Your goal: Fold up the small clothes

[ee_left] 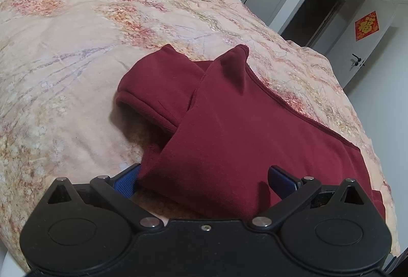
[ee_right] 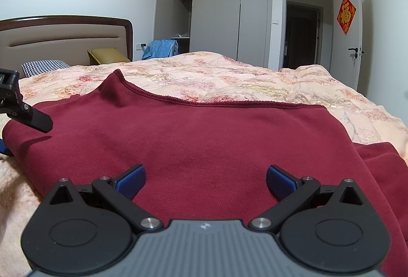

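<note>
A dark red garment [ee_left: 229, 123] lies partly folded on the floral quilt, one sleeve [ee_left: 153, 88] doubled under a folded-over panel. My left gripper [ee_left: 204, 180] stands open, its blue pads [ee_left: 126, 181] on either side of the garment's near folded edge, with cloth between them. In the right wrist view the same garment [ee_right: 204, 139] spreads wide with its hem running across the far side. My right gripper [ee_right: 205, 178] hangs open just above the cloth, holding nothing. The left gripper's black finger [ee_right: 38, 121] shows at the left edge over the garment.
The quilt [ee_right: 255, 77] covers a bed with a headboard [ee_right: 63, 39], a checked pillow [ee_right: 43, 66] and a yellow cushion [ee_right: 107, 55]. Blue clothes [ee_right: 160, 47] lie beyond the bed by an open wardrobe [ee_right: 216, 11]. A doorway [ee_right: 303, 32] and door are at right.
</note>
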Available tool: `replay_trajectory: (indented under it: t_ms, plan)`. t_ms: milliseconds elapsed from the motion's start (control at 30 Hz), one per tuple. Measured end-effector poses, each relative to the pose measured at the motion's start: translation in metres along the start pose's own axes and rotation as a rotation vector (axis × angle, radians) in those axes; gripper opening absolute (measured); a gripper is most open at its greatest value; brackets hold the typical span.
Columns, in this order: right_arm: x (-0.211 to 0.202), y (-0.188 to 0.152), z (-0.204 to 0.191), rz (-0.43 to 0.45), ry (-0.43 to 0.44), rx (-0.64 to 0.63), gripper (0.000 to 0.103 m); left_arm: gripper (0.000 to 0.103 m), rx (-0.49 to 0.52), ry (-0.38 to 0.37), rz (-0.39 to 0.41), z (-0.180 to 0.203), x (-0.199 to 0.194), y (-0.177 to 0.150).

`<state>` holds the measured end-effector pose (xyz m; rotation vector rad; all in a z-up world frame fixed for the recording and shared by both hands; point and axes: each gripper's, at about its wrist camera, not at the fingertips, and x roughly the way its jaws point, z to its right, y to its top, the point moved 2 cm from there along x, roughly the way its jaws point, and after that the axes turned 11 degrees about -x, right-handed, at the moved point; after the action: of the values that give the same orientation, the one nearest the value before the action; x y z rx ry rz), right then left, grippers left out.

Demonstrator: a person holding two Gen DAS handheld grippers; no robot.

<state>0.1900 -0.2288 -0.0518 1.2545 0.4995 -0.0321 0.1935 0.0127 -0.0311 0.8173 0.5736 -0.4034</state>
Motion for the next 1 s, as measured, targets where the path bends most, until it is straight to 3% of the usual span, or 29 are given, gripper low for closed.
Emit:
replay_trajectory:
  t_ms: [167,333,400,467,567,667,833,1000]
  plan:
    - [0.001,0.001,-0.001,-0.002,-0.003,0.001,0.103,0.095,-0.028,-0.04,0.013,-0.001,-0.005,-0.001]
    - [-0.001,0.0,0.0,0.009,0.008,0.016,0.103,0.071,-0.058,-0.071,0.033,-0.001,-0.006,0.001]
    - [-0.001,0.0,0.002,0.009,0.017,0.029,0.103,0.07,-0.094,-0.079,0.049,-0.005,-0.005,0.002]
    - [-0.001,0.0,0.002,0.01,0.019,0.033,0.103,0.076,-0.133,-0.092,0.055,-0.01,0.001,0.004]
    - [-0.001,0.0,0.002,0.009,0.017,0.032,0.103,0.072,-0.191,-0.097,0.072,-0.017,0.007,0.007]
    - [-0.001,0.0,0.002,0.007,0.018,0.034,0.103,0.054,-0.18,-0.065,0.089,-0.013,0.008,0.009]
    - [0.0,0.0,0.002,0.006,0.019,0.038,0.103,0.045,-0.137,-0.012,0.089,-0.006,0.009,0.012]
    - [0.0,0.0,0.002,0.006,0.02,0.039,0.103,0.028,-0.081,0.008,0.091,0.004,0.008,0.015]
